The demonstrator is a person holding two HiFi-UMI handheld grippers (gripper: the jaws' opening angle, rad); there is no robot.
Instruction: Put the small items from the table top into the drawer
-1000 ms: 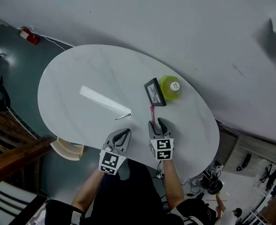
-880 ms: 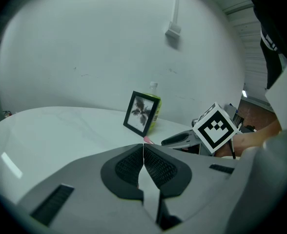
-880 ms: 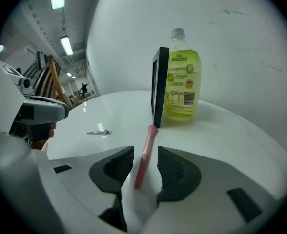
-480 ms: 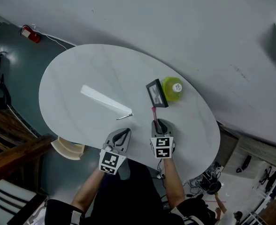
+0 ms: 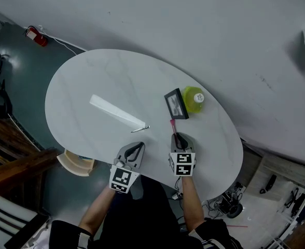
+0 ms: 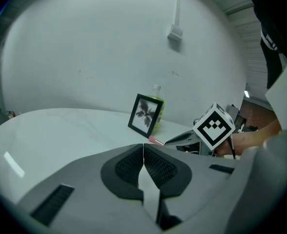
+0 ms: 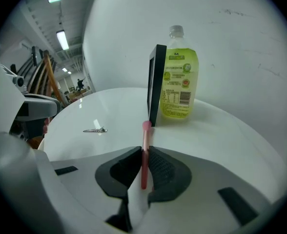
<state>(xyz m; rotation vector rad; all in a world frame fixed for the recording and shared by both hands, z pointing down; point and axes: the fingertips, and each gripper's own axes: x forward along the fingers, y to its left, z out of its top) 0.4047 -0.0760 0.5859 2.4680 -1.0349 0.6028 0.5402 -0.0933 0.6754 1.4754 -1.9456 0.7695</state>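
A pink pen (image 5: pixel 172 125) lies on the white oval table (image 5: pixel 90 87), pointing toward a black photo frame (image 5: pixel 175 104). My right gripper (image 5: pixel 177 137) has just been closing its jaws, and its pads now press on the pen (image 7: pixel 146 130) from both sides. In the left gripper view the pen's tip (image 6: pixel 155 141) shows ahead of the right gripper (image 6: pixel 172 141). My left gripper (image 5: pixel 136 148) rests at the near table edge, its pads (image 6: pixel 155 165) together with nothing between them. A small metal hair clip (image 5: pixel 140 129) lies ahead of it.
A green drink bottle (image 5: pixel 194 98) stands behind the frame (image 7: pixel 155 84). A long white strip (image 5: pixel 116 112) lies left of the clip (image 7: pixel 95 130). A cream, drawer-like tray (image 5: pixel 74 163) sticks out under the table's near left edge. A grey wall runs behind the table.
The right gripper's jaws have closed from wide apart onto the pink pen. The left gripper has stayed where it was, shut.
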